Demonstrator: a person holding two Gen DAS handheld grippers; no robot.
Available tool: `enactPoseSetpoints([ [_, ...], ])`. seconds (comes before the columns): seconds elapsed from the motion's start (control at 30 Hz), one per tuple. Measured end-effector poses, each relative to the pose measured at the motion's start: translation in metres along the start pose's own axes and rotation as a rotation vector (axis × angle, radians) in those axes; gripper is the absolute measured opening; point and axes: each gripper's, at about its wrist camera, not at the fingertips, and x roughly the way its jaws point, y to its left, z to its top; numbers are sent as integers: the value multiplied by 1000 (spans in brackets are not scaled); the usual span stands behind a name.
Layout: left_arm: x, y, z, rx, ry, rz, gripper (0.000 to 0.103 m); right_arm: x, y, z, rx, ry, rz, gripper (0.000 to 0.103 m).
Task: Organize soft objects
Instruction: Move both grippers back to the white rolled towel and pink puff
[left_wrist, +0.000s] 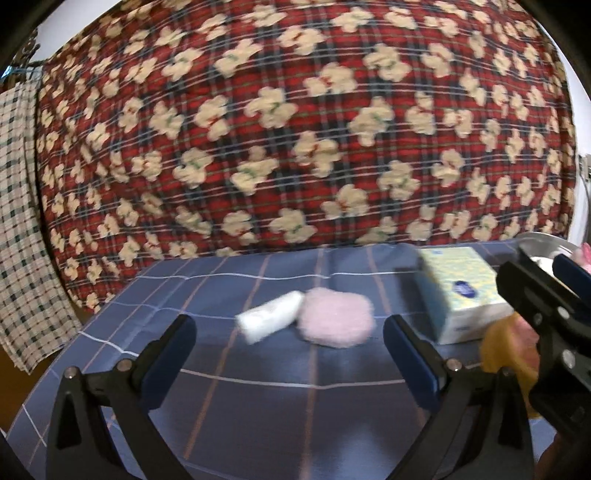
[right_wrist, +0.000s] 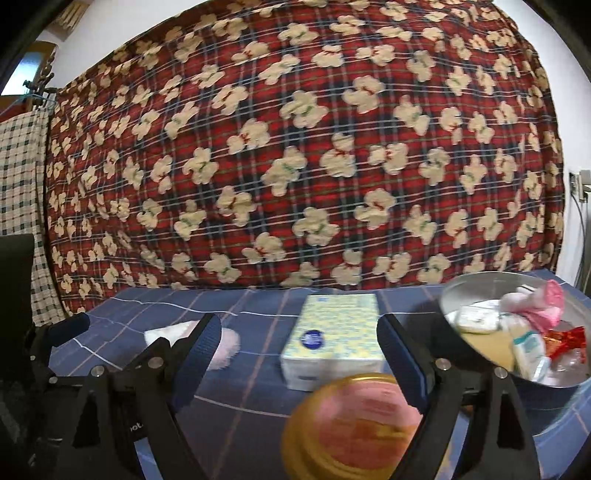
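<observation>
Both grippers hover over blue checked tablecloth (left_wrist: 258, 398), nothing gripped. Left gripper (left_wrist: 290, 332): jaws wide apart, empty, lined up w/ pink fluffy pad (left_wrist: 336, 317) and white roll (left_wrist: 269, 317), which touch each other. Right gripper (right_wrist: 299, 343): jaws wide, empty, framing tissue pack (right_wrist: 332, 339).

Judgement: approach phase. Take one item per grip; squeeze pad across its middle, lift clear of roll.

Obstacles: round yellow-rimmed container (right_wrist: 354, 424) sits just below right jaws. Metal bowl (right_wrist: 454, 291) at right already holds soft items, likely drop point.
</observation>
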Motion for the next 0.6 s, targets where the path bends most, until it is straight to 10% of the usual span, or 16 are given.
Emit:
enactPoseSetpoints([
  [0.6, 54, 100, -2, -170, 147, 202, 102, 72, 57, -1, -6, 213, 100, 88],
])
